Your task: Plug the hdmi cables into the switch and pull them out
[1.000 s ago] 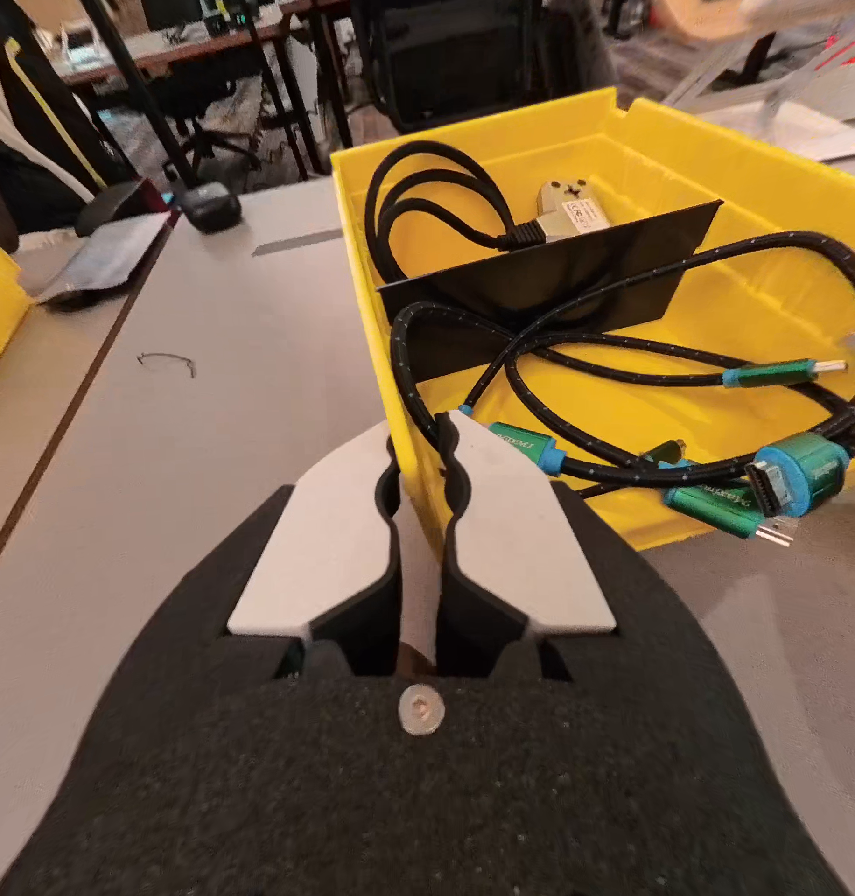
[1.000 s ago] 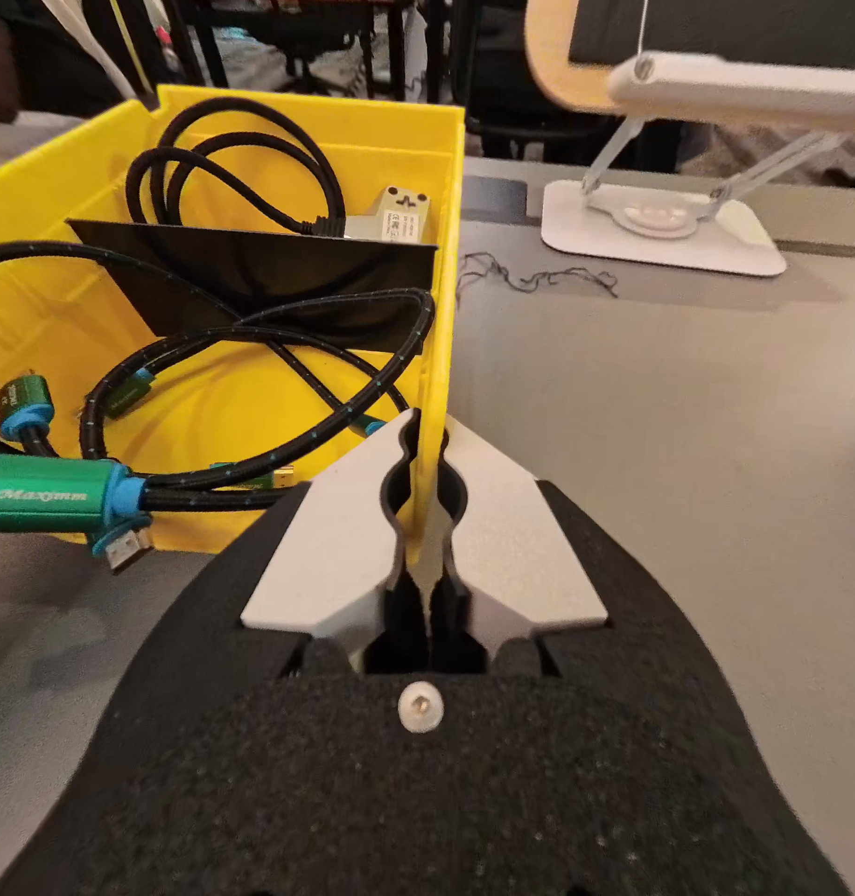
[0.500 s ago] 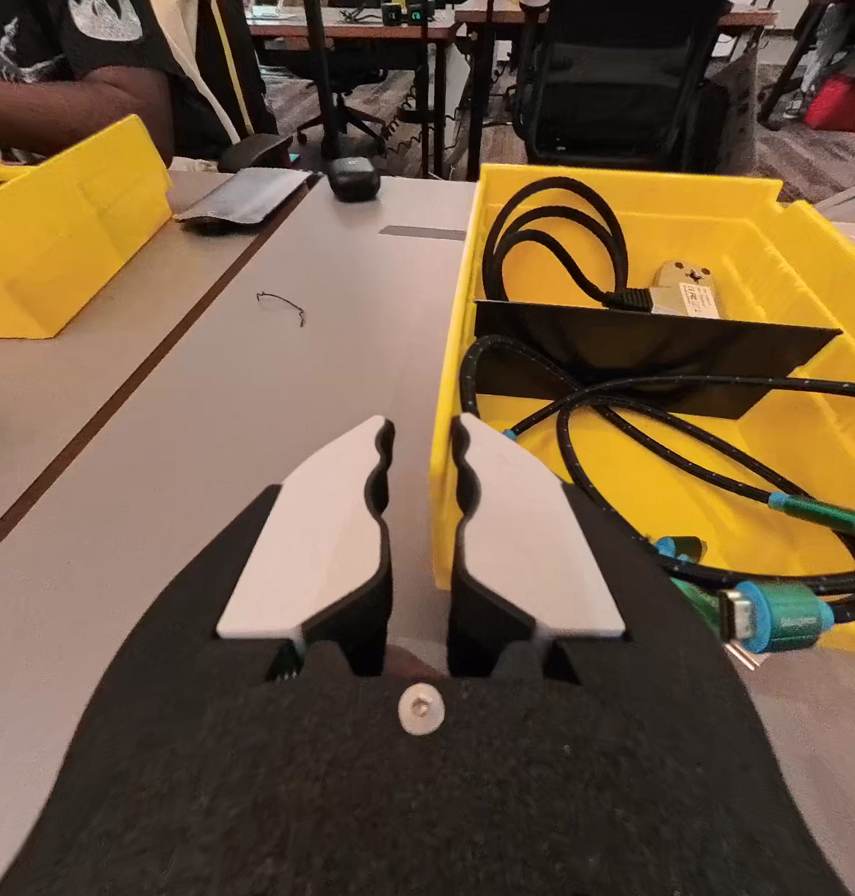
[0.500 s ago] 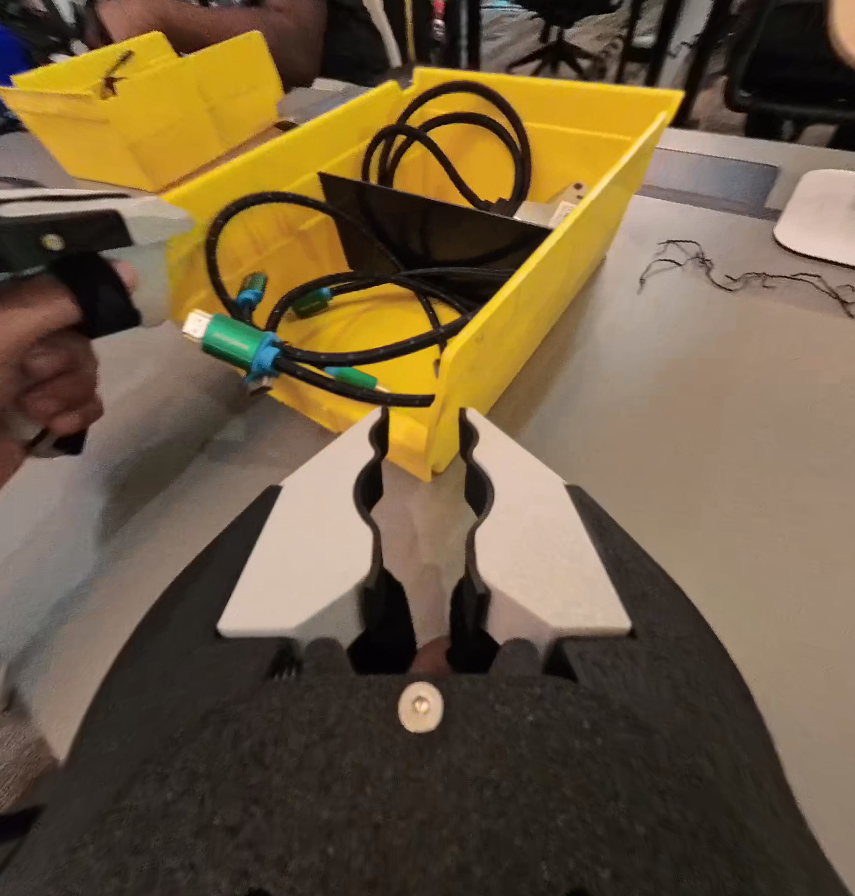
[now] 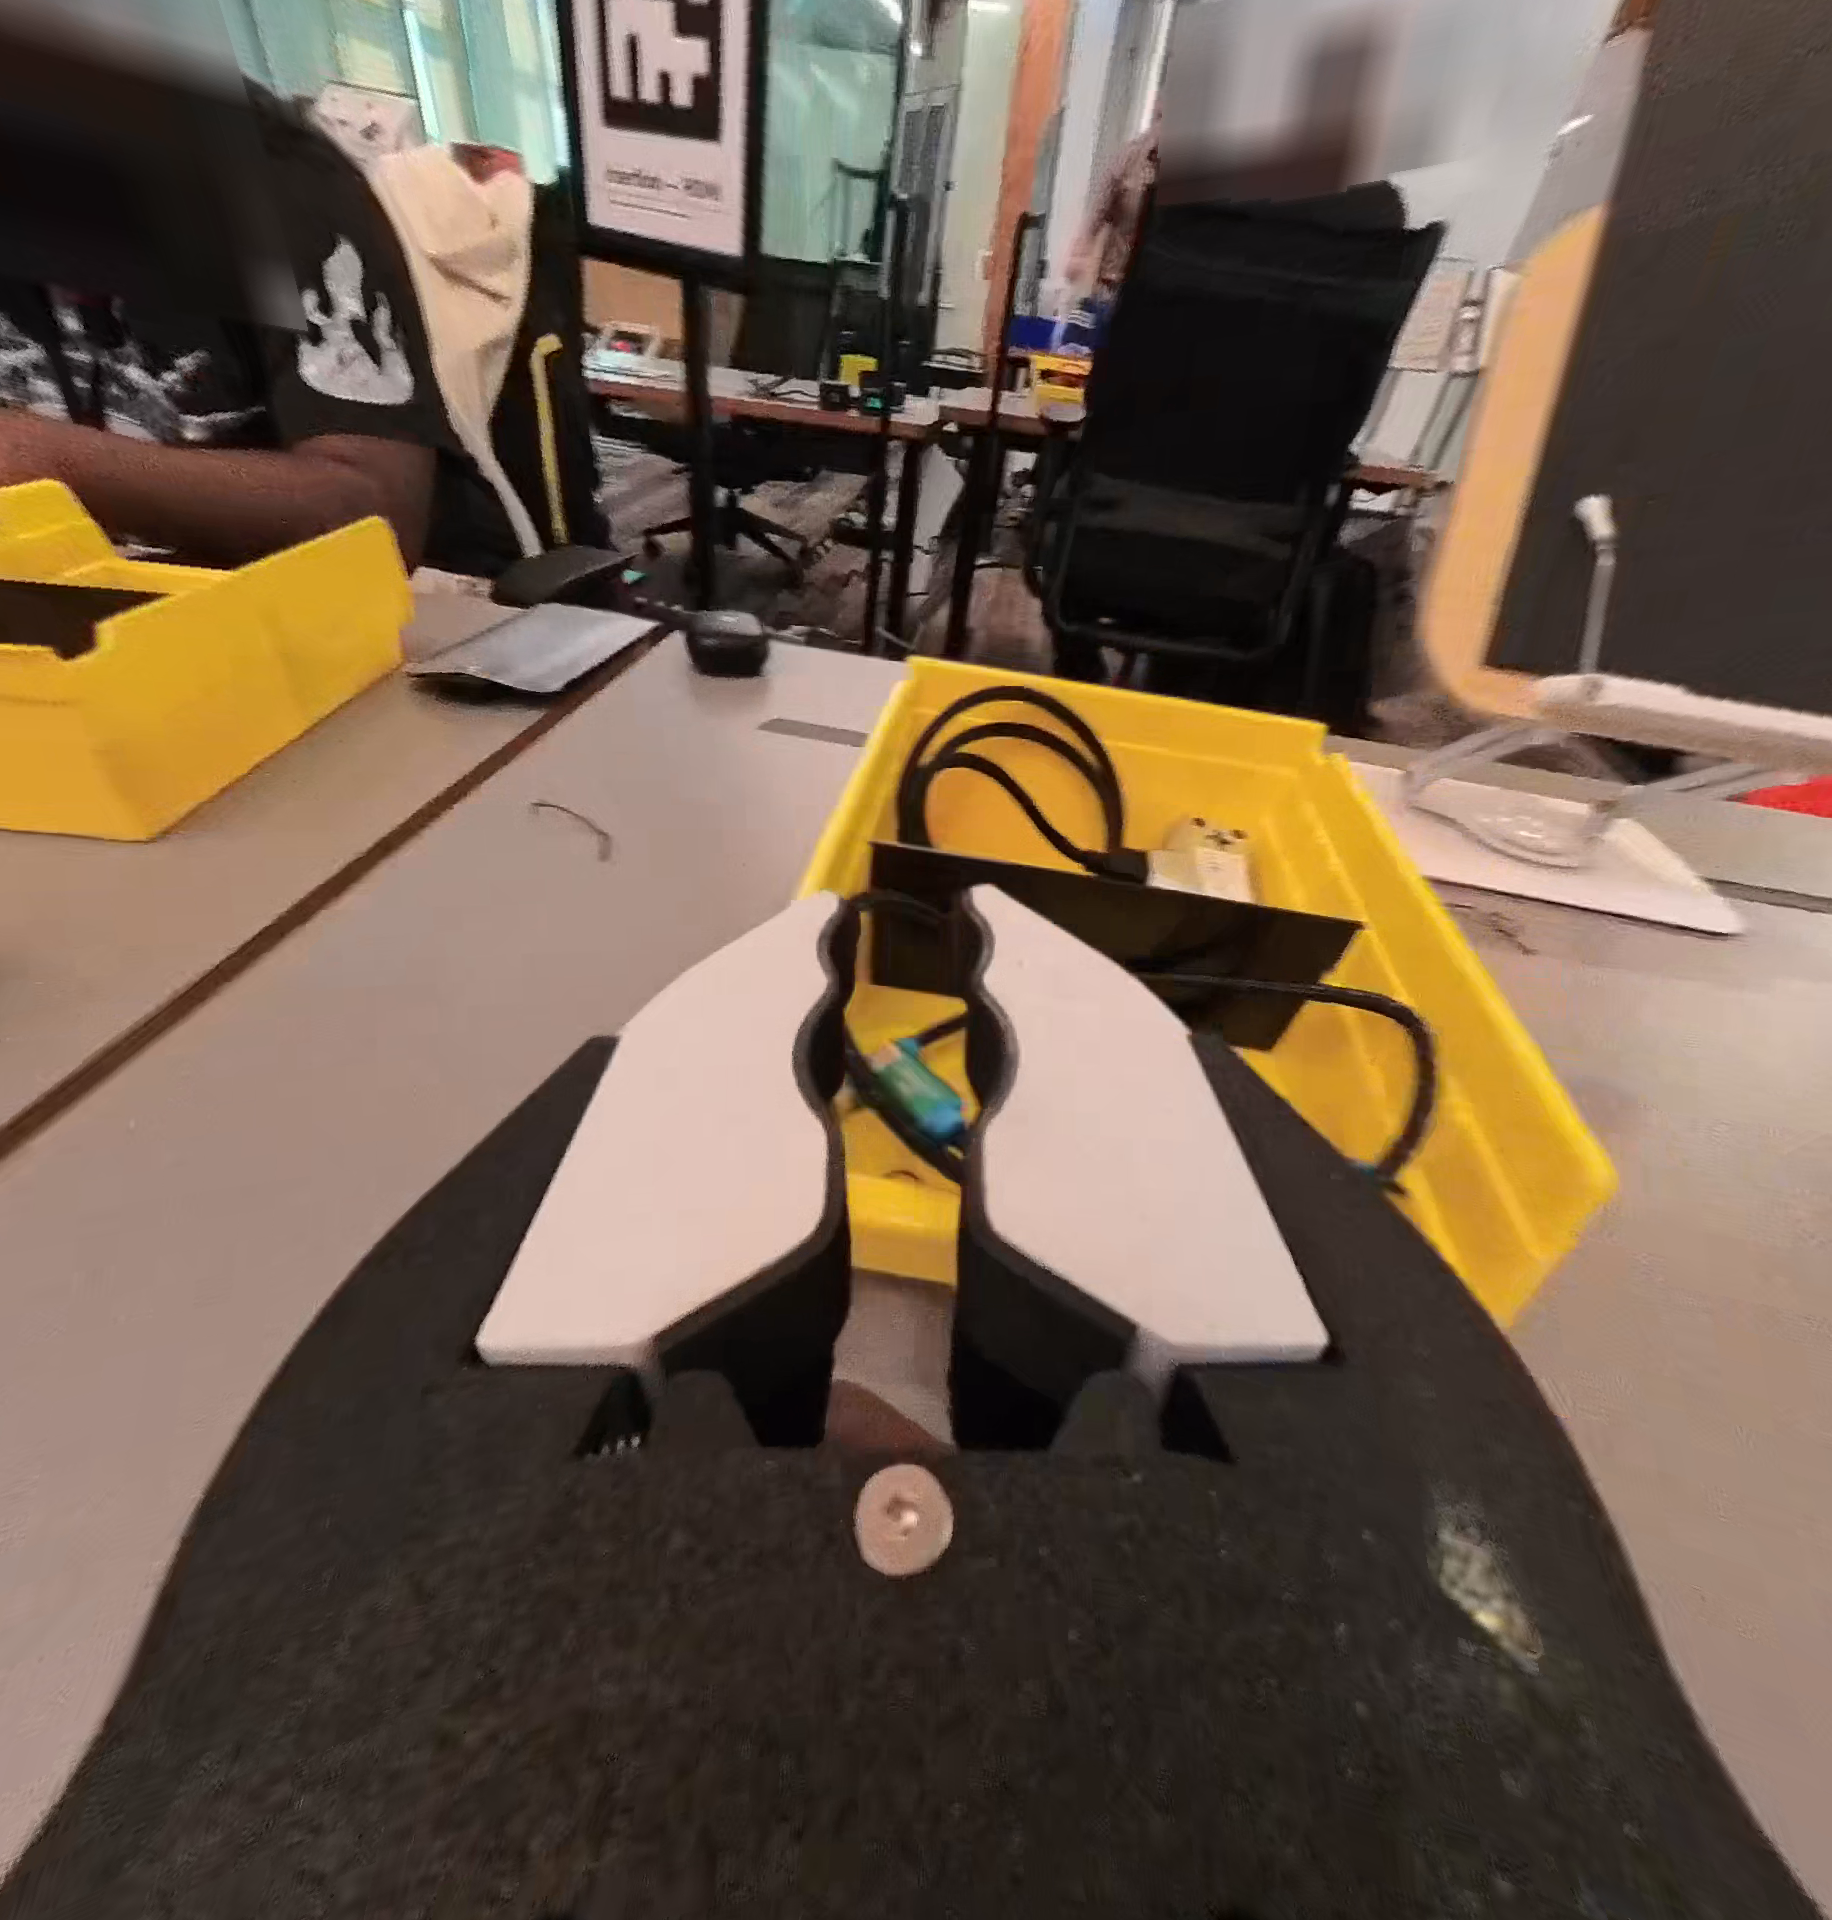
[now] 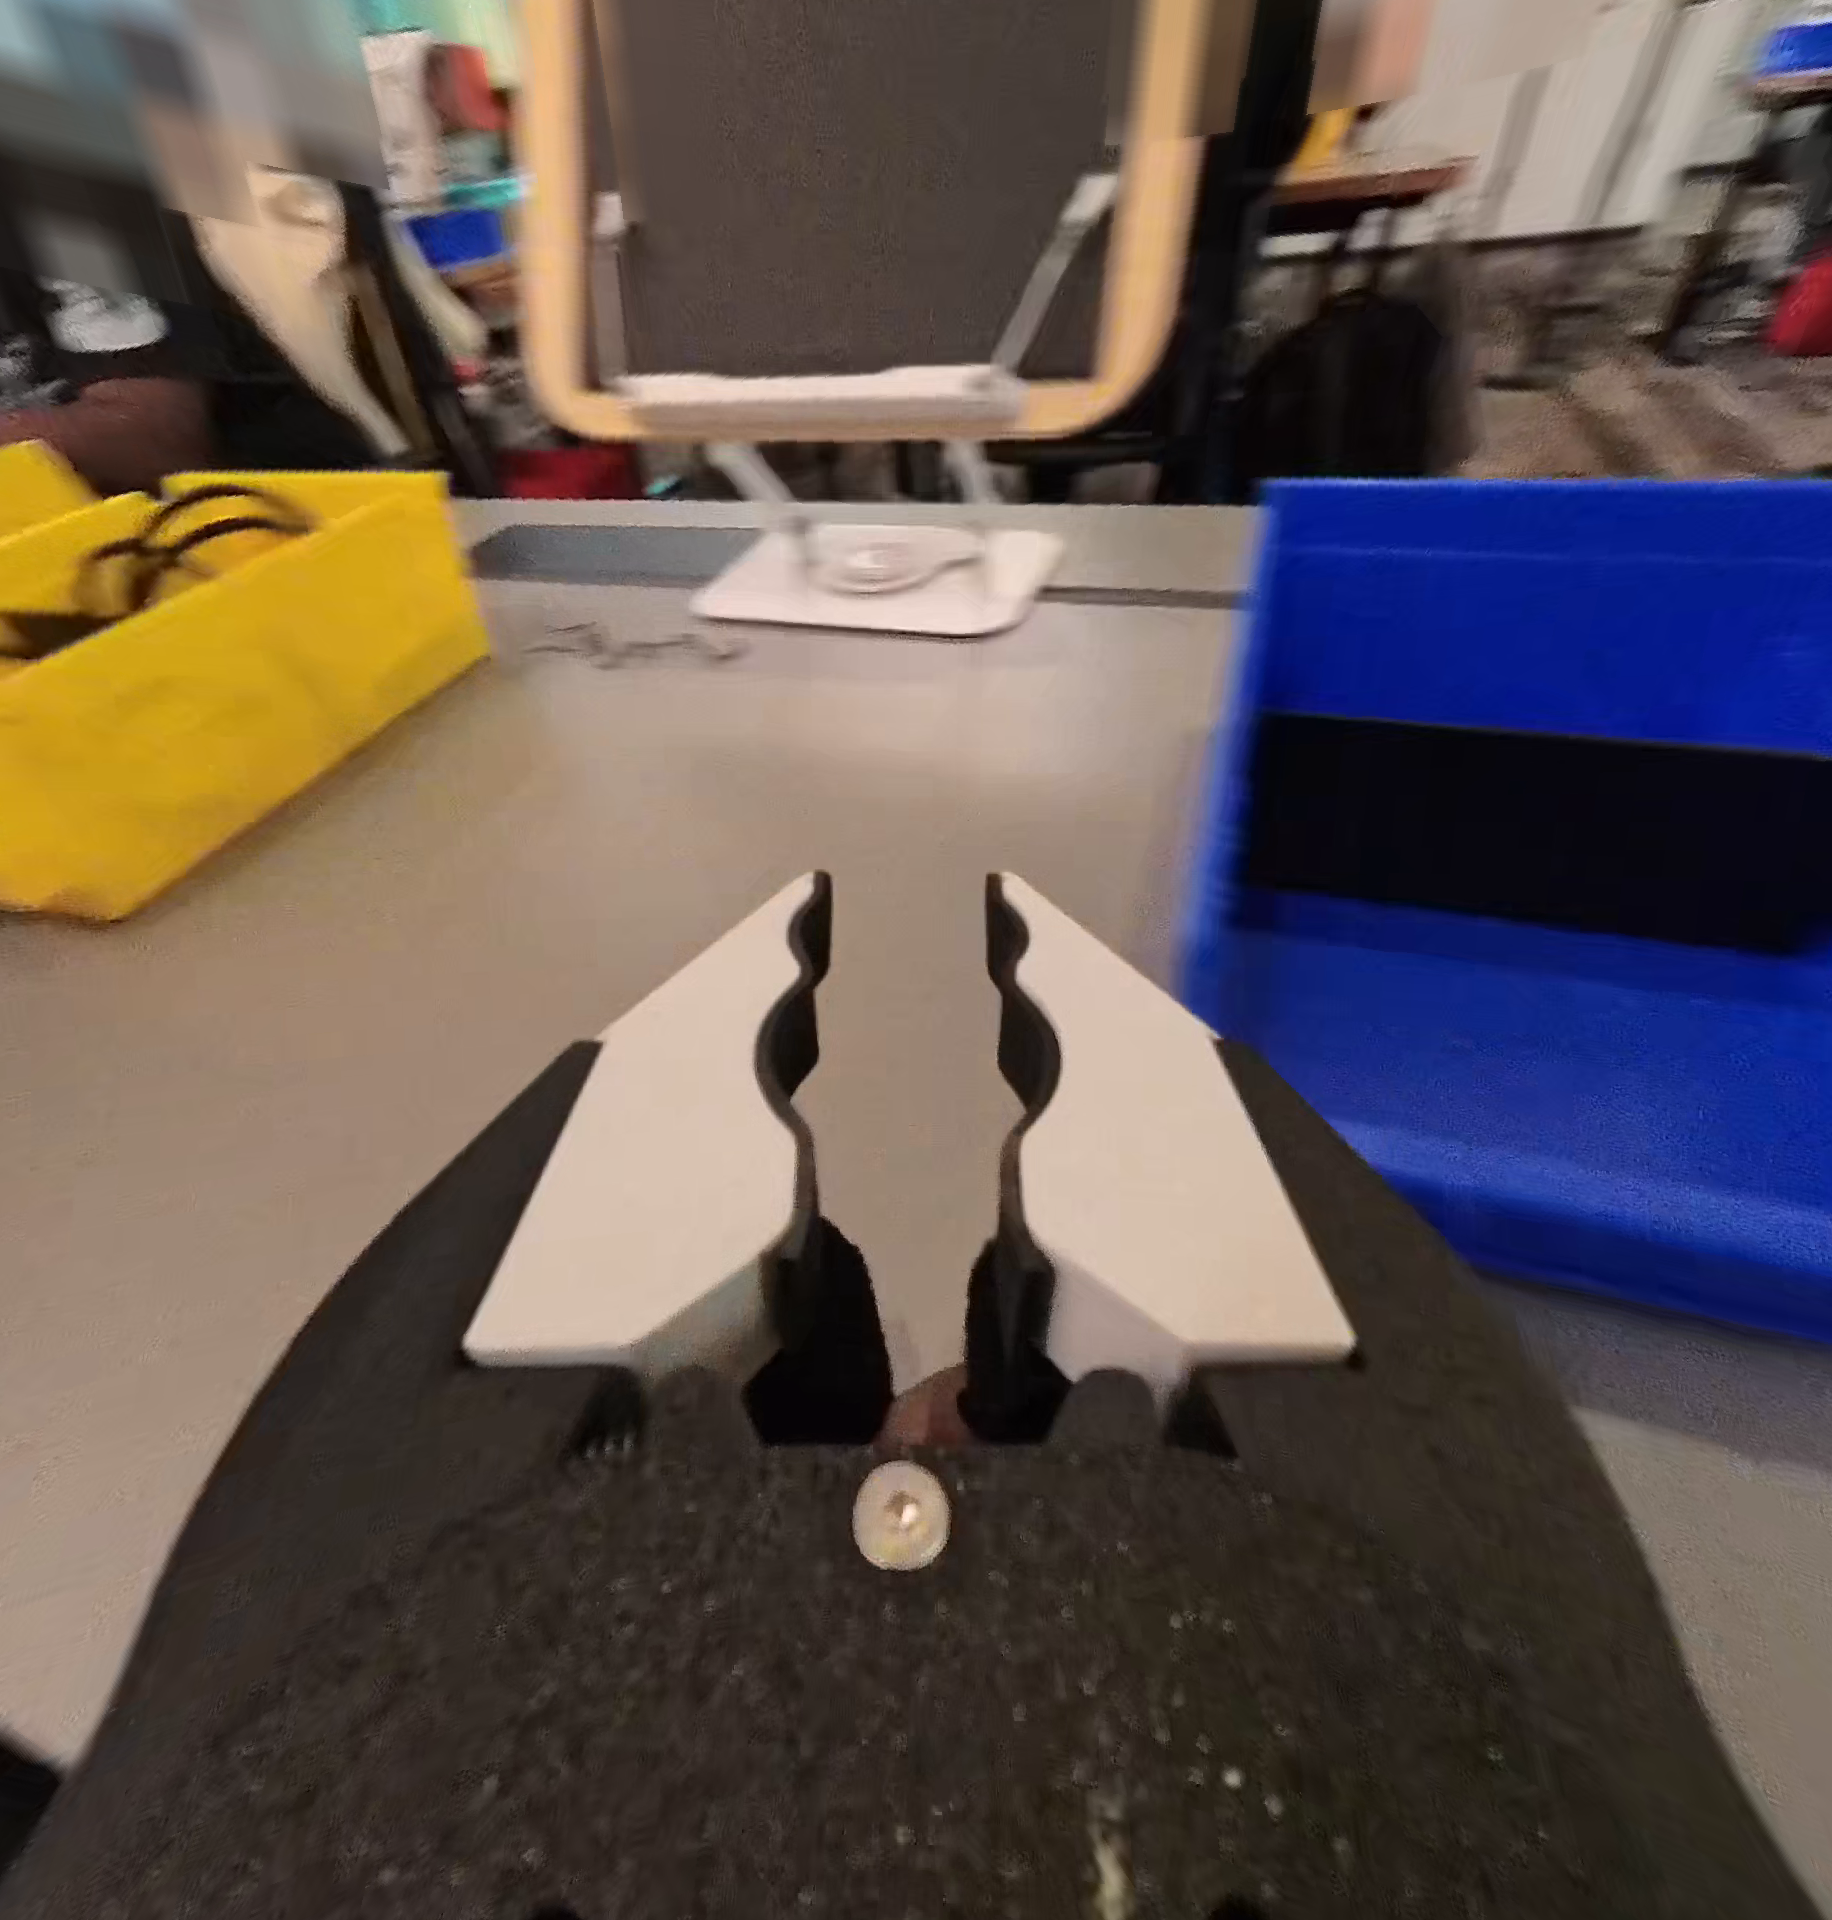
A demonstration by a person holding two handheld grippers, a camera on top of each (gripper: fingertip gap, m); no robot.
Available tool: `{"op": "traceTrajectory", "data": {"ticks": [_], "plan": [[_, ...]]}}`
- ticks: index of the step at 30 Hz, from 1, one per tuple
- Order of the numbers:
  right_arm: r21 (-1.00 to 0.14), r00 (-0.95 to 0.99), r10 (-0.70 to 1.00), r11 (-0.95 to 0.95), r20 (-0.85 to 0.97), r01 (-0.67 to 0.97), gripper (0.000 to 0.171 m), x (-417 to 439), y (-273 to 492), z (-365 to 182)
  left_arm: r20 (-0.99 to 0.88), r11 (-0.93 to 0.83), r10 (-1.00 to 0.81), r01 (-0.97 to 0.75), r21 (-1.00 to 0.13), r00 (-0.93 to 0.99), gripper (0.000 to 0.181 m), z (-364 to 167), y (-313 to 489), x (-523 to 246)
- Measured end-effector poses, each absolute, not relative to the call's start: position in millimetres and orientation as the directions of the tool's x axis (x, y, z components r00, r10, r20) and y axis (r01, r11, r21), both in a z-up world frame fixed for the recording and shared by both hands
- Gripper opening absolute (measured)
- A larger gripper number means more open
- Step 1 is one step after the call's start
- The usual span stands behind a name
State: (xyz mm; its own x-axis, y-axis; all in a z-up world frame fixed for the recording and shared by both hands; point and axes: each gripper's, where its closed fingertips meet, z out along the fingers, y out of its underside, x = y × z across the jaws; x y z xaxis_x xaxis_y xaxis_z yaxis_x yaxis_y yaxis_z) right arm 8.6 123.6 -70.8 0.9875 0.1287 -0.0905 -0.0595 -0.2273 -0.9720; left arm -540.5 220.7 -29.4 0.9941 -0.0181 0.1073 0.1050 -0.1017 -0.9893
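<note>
A: Layout, big to small?

B: Grey counter carries it all. Yellow bin sits ahead of the left tool; a second yellow bin is far left, and a blue bin is just right of the right tool. A white stand base is at the back of the counter.

A: Where's the task gear?

B: All in the first yellow bin. A black divider splits it. Behind the divider is a coiled black cable running to a small beige box, presumably the switch. In front are braided HDMI cables with a green-and-blue plug lying loose.

A: Tools?

B: Left tool: jaws apart by a modest gap, nothing in them; the plug only shows through the gap from below. Right tool: jaws wider apart, empty, aimed at bare counter between the yellow and blue bins. That view is motion-blurred.

A: Progress?

B: My read: nothing is plugged. No HDMI plug is seated in the box as far as I can see, though its ports are too small to check. Picking a plug, inserting and pulling out all remain.
</note>
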Motion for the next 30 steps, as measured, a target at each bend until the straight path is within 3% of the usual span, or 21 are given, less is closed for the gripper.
{"op": "traceTrajectory", "data": {"ticks": [3,7,10,18,30], "plan": [[-0.974,0.966,-0.218,-0.149,-0.137,-0.172,0.028,136.6,94.0,-82.3,0.209,-0.172,-0.173,0.179,-0.969,0.962,0.017,-41.4,197.6,-480.9],[-0.972,0.926,-0.358,-0.147,-0.122,-0.185,0.029,213.2,80.8,-82.5,0.172,-0.254,-0.257,0.106,-0.961,0.951,0.015,-76.7,184.3,-432.6],[-0.965,0.922,-0.361,-0.162,-0.138,-0.208,0.028,221.5,84.5,-91.8,0.129,-0.252,-0.327,0.045,-0.967,0.936,0.016,-82.0,191.0,-418.5],[-0.947,0.936,-0.311,-0.216,-0.163,-0.237,0.028,181.7,94.4,-109.7,-0.004,-0.281,-0.303,-0.093,-0.955,0.953,0.016,-102.7,205.7,-431.0],[-0.957,0.969,-0.239,-0.259,-0.065,-0.129,0.027,157.0,103.9,-113.0,0.108,-0.318,-0.317,0.002,-0.948,0.942,0.016,-102.6,196.4,-432.5]]}}
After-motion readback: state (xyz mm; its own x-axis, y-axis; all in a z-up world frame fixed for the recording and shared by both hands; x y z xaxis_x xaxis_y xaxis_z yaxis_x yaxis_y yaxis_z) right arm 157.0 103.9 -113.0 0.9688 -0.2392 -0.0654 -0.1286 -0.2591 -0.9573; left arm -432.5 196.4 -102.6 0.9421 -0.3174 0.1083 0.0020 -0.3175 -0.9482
